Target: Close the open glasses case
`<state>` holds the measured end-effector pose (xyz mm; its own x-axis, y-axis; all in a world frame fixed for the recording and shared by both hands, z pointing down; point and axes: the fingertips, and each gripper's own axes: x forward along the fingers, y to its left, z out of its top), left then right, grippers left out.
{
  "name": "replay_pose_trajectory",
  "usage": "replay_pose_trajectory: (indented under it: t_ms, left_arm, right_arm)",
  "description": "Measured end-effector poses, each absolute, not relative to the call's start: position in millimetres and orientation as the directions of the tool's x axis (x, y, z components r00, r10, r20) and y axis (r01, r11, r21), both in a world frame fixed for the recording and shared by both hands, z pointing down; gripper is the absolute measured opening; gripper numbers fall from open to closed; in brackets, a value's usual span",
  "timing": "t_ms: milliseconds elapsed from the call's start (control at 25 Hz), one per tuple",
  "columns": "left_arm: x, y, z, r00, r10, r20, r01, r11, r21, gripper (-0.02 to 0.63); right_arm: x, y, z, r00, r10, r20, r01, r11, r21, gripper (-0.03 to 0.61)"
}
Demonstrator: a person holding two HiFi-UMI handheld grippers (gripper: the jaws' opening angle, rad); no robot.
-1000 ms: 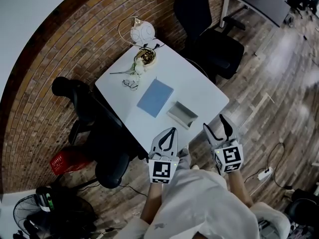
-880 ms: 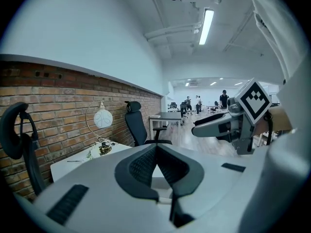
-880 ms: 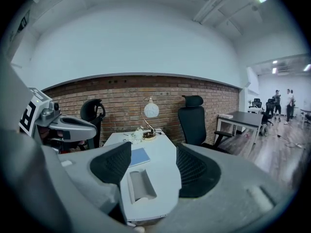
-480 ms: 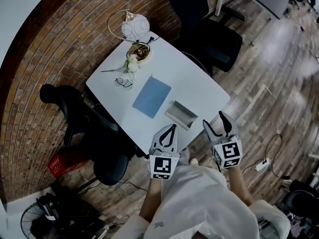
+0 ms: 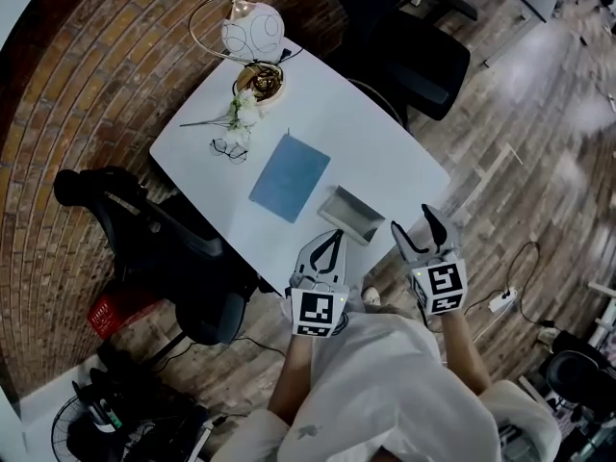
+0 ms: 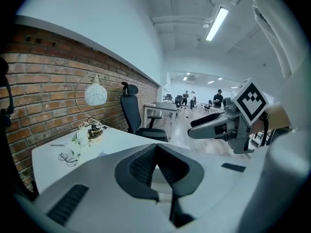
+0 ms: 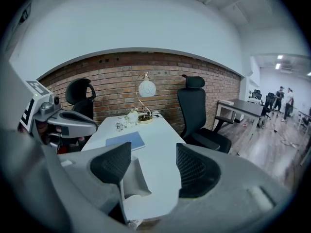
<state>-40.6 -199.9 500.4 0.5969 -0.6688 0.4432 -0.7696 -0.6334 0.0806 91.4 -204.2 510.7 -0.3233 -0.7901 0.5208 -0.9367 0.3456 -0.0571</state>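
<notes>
Glasses case is lying open on the white table, close to the near edge and just right of a blue pad.

Left gripper is hovering at the table's near edge, tips pointing toward the case and just short of it. Its own view is showing the two dark pads meeting at the tips, with nothing caught between them.

Right gripper is hanging to the right of the left one, off the table's near right edge and over the wooden floor. Its fingers are standing well apart and gripping nothing. In the right gripper view the grey case is showing low in the gap, beside the left pad and beyond it, on the table.

At the table's far left end a globe lamp, a gold bowl, white flowers and a pair of spectacles are sitting together, well apart from the case.

A black office chair is standing left of the table, and another at the far side.
</notes>
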Motion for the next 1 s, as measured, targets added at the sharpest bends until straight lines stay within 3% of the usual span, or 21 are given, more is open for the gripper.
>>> replay_pose_trajectory:
  t_ms: [1000]
  left_arm:
    - [-23.7,-219.4,571.2,0.625,-0.573,0.531,-0.758,-0.607,0.238,0.005]
  right_arm:
    - [79.8,-221.6,576.6,-0.332,-0.700,0.633,-0.924,0.378,-0.067,0.291]
